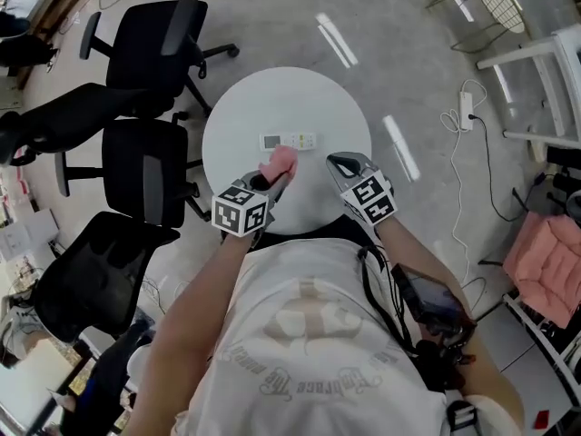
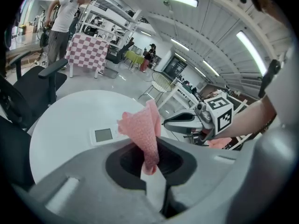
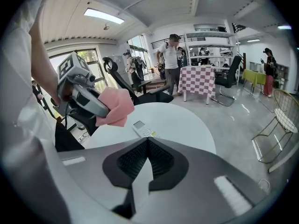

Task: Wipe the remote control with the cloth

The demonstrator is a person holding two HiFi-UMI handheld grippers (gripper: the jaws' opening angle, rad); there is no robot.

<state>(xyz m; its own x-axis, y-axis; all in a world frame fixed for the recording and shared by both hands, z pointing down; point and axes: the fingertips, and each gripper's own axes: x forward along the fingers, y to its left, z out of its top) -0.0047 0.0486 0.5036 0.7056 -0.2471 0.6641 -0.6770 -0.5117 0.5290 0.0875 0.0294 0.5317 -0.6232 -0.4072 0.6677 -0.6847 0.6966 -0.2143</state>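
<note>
Cloth [image 2: 142, 129] in left tool [image 2: 152, 171] (right tool [image 3: 147, 146] closed)

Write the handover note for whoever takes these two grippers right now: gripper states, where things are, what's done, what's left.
Left gripper: shut on the pink cloth, which sticks up out of the jaws.
Right gripper: shut, empty, hanging over the near edge of the table.
Remote: flat near the middle of the round white table, screen up.
Done: cloth picked up and held on the near side of the remote, not touching it.
Left: lower the cloth onto the remote and wipe it; the right gripper could probably steady it.
</note>
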